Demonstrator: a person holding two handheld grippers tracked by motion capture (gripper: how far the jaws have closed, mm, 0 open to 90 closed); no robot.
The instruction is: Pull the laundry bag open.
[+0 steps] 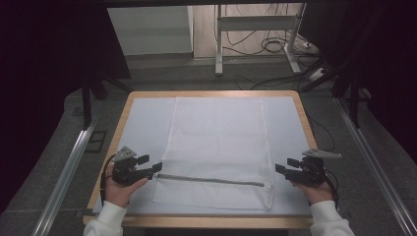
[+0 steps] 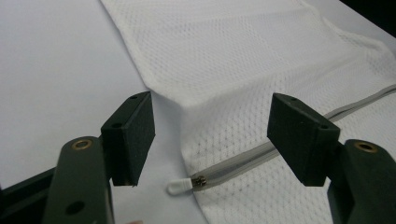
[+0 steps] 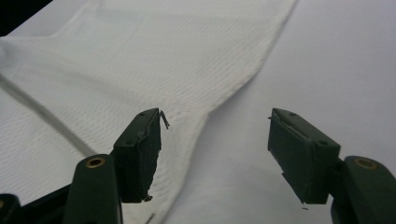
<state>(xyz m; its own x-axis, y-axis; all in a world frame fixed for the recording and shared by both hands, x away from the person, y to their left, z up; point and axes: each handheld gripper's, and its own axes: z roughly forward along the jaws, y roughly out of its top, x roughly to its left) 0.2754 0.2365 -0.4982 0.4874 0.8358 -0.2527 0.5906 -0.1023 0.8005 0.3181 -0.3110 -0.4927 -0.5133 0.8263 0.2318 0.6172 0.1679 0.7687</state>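
A white mesh laundry bag lies flat on the table, with a grey zipper running across its near end. My left gripper is open at the bag's near left edge, level with the zipper. In the left gripper view the white zipper pull lies between the open jaws, with the zipper leading off to the right across the mesh. My right gripper is open just off the bag's right edge. In the right gripper view the bag's edge runs up between the jaws.
A pale sheet covers the wooden table, with bare sheet on both sides of the bag. Metal rails run along the table's left and right. Beyond the far edge stand a frame and cables on the floor.
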